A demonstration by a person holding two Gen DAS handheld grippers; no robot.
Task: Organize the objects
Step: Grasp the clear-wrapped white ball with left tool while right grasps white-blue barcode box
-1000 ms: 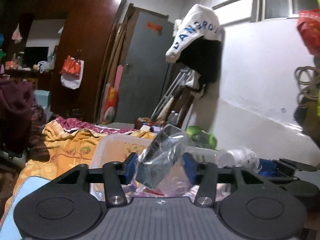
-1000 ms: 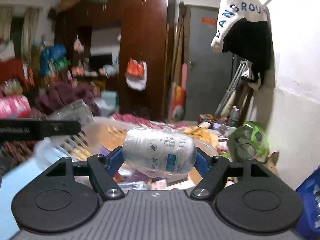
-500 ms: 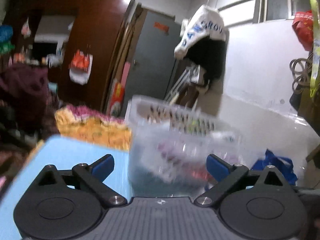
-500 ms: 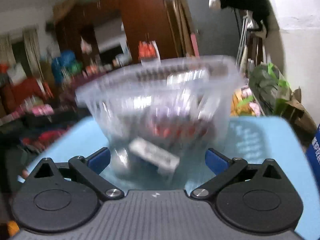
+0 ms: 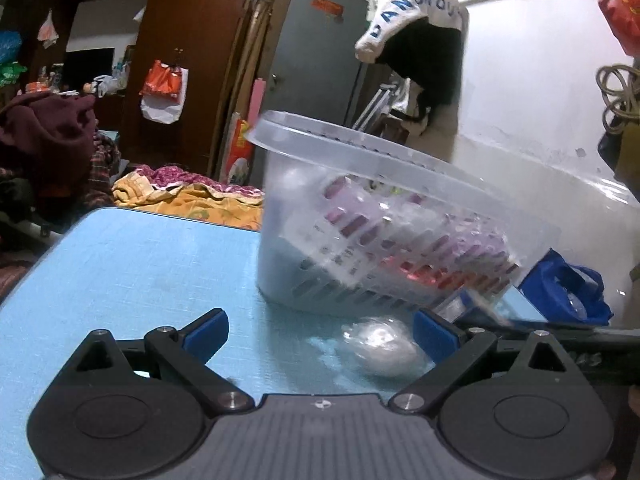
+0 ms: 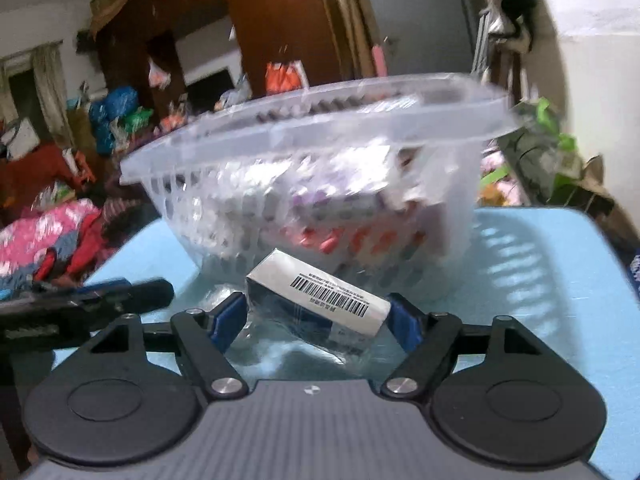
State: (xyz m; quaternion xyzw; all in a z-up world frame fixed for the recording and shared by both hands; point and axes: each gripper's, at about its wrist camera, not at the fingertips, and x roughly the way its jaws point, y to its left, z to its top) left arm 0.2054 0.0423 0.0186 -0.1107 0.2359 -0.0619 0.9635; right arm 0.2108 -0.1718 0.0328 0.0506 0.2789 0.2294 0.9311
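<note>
Grippers low over blue table (image 5: 132, 264). We see left gripper (image 5: 320, 330) spread wide, plastic-wrapped bundle (image 5: 380, 346) lying loose between its fingers. Right gripper (image 6: 316, 314) closing around barcoded box (image 6: 320, 300), just before the clear basket (image 6: 320, 128); contact unclear.

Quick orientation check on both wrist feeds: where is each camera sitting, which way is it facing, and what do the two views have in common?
Left wrist: on the left gripper, low over the blue table, facing the clear basket and a wrapped white bundle; jaws wide apart, bundle untouched.
Right wrist: on the right gripper, looking at the basket; jaws closing around a plastic-wrapped barcoded box.
Shared: table, basket, and each view shows the other gripper at its edge.
</note>
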